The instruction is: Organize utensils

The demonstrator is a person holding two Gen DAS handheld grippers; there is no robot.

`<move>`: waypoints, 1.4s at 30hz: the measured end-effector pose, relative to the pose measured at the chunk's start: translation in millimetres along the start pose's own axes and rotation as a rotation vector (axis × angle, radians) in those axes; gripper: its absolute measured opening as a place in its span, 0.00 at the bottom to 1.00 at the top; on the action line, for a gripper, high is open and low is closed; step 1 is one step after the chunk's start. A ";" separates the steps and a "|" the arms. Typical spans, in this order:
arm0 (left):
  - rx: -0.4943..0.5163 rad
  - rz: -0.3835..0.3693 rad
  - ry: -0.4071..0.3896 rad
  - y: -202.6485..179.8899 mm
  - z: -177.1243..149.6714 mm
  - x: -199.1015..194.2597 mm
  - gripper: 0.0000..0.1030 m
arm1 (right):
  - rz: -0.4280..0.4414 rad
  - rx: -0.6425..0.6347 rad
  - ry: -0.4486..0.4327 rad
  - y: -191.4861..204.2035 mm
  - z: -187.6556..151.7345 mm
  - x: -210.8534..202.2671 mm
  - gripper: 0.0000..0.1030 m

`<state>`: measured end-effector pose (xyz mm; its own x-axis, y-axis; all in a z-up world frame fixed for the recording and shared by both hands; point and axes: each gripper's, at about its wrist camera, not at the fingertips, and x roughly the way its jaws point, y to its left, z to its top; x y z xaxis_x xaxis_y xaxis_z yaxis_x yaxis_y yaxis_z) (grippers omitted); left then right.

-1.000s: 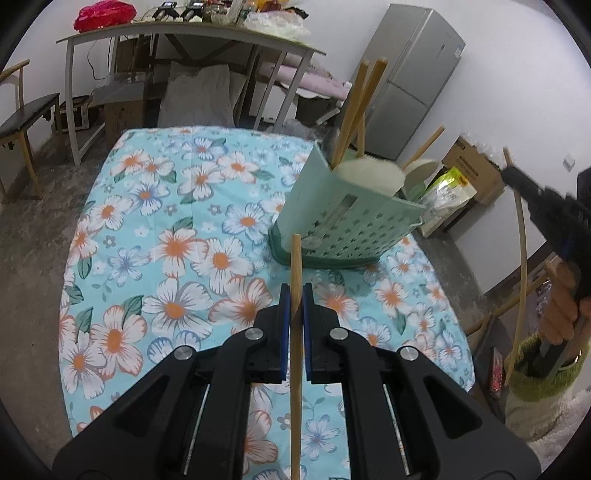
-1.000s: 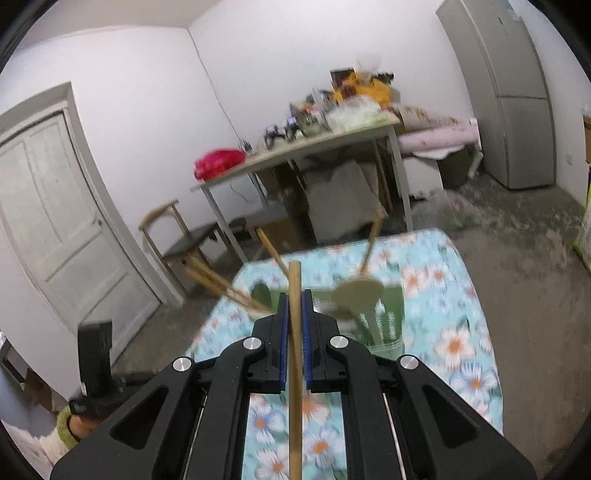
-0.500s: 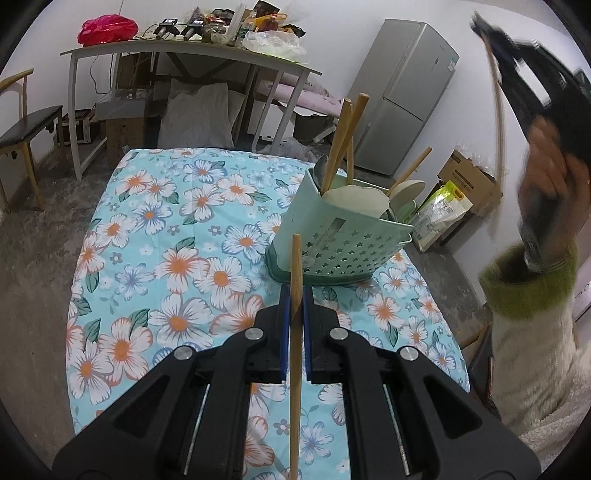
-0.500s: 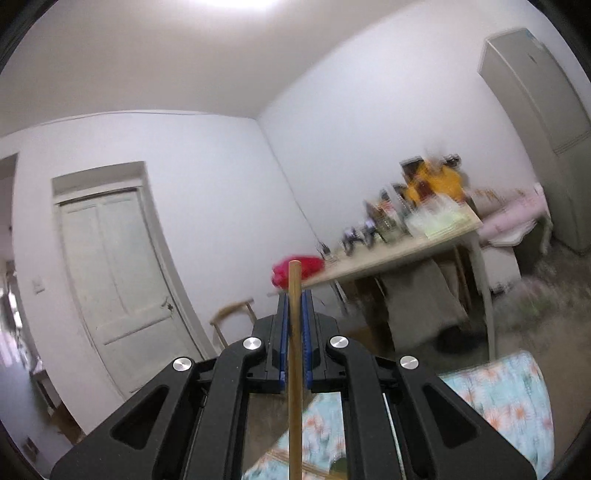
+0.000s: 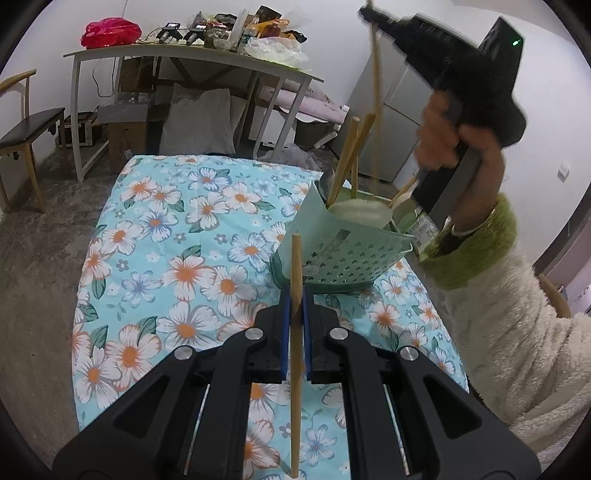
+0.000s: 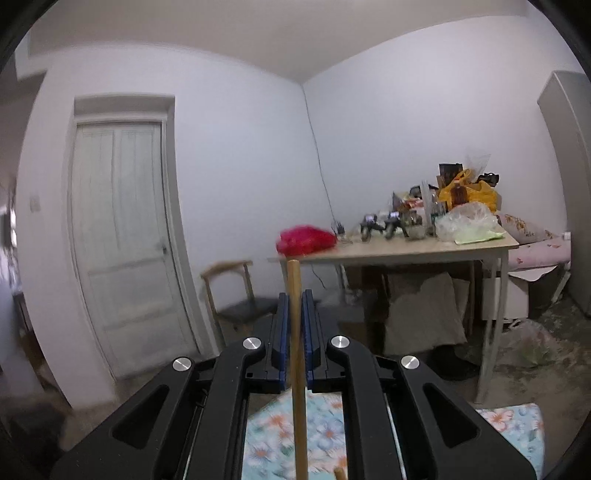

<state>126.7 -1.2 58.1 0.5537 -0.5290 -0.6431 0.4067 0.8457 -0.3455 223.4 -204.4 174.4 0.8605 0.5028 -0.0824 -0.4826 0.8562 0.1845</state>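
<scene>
A floral tablecloth (image 5: pixel 177 229), light blue with white and orange flowers, fills the middle of the left wrist view. Behind it, at the upper centre, a long table (image 5: pixel 192 59) carries clutter: a red bag (image 5: pixel 110 33) at its left end and a clear plastic bag (image 5: pixel 277 50) near its right. A pale cushion (image 5: pixel 201 123) leans beneath it. A wooden chair (image 5: pixel 26 129) stands at the left edge, and a grey refrigerator (image 5: pixel 391 122) stands at the upper right. In the right wrist view, a white panelled door (image 6: pixel 122 236) fills the left, and a yellow bag (image 6: pixel 469 192) sits on the table at right.
</scene>
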 end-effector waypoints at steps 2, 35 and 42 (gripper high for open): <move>0.000 -0.005 -0.011 0.4 2.3 -2.4 0.05 | -0.010 -0.019 0.006 2.3 -0.1 -2.3 0.08; 0.193 -0.129 -0.503 -120.0 149.1 -42.3 0.05 | -0.338 0.273 0.150 -1.3 -94.3 -223.0 0.41; 0.192 -0.075 -0.466 -120.1 150.1 16.4 0.05 | -0.364 0.318 0.180 -10.5 -109.3 -233.4 0.41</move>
<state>196.0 -122.0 191.6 0.7654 -0.5997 -0.2334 0.5597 0.7994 -0.2184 9.8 -317.8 84.7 0.9082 0.2153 -0.3588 -0.0595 0.9152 0.3986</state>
